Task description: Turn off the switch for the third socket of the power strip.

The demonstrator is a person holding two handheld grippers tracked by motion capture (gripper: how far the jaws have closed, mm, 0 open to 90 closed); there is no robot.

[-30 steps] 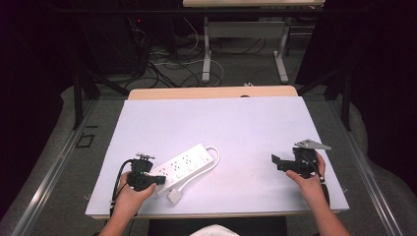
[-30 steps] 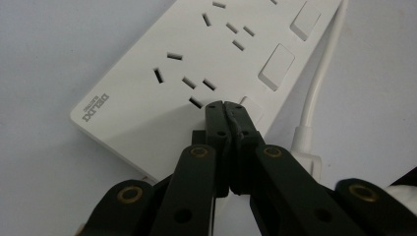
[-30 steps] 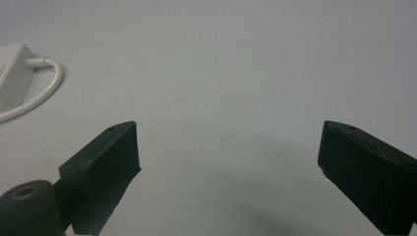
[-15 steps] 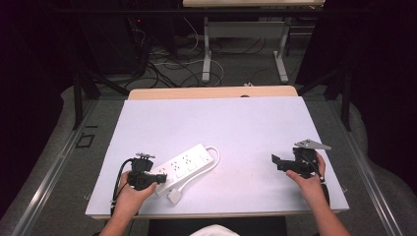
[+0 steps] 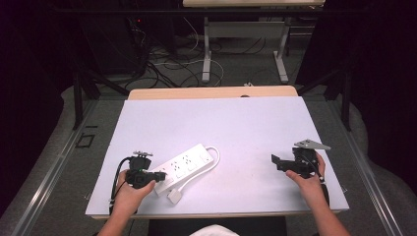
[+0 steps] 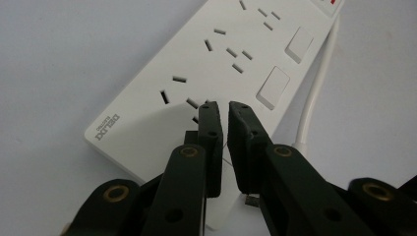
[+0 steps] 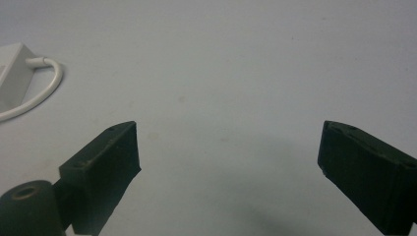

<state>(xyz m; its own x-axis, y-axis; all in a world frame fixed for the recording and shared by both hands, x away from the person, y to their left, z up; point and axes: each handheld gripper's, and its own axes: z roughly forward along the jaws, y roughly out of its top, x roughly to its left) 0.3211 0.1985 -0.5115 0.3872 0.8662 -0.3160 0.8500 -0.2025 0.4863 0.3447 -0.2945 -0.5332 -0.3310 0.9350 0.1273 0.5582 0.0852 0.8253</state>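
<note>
Beside strip [image 5: 184,166], bare table [image 5: 255,128].

Nothing has shifted — left tongs [image 5: 158,175] and power strip [image 5: 189,162] unmoved.

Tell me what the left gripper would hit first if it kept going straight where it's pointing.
Most likely the white power strip: the left gripper has its nearly closed fingers aimed at the strip's socket face, though how near they are is unclear.
</note>
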